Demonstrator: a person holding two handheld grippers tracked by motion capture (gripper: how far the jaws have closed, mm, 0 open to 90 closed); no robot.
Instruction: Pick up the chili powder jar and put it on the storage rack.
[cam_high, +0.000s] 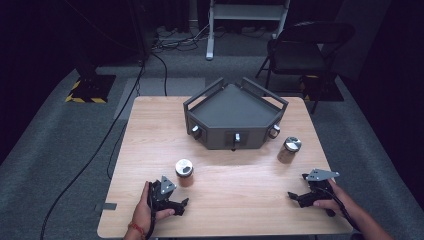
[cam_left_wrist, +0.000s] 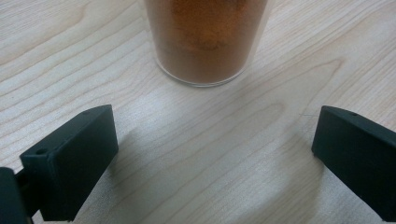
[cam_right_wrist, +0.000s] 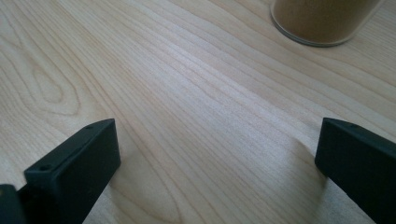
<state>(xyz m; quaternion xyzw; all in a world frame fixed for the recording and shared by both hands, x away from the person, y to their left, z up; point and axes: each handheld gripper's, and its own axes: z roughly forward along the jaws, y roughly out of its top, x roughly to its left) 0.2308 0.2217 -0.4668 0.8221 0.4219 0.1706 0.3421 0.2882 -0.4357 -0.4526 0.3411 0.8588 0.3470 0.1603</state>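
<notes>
Fingers: left gripper (cam_high: 181, 206) jaws spread wide, holding nothing — right gripper (cam_high: 294, 196) same deal
Left hand (cam_high: 142, 210): low at the table's (cam_high: 150, 125) near edge, aimed at the orange spice jar (cam_high: 184, 172) just ahead
Right hand (cam_high: 330, 200): near edge too — tan jar (cam_high: 289, 149) sits farther off

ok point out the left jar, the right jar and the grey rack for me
left jar (cam_high: 184, 168), high view, on its silver lid
right jar (cam_high: 292, 144), high view, on its silver lid
grey rack (cam_high: 227, 107), high view, on its flat top panel
</notes>
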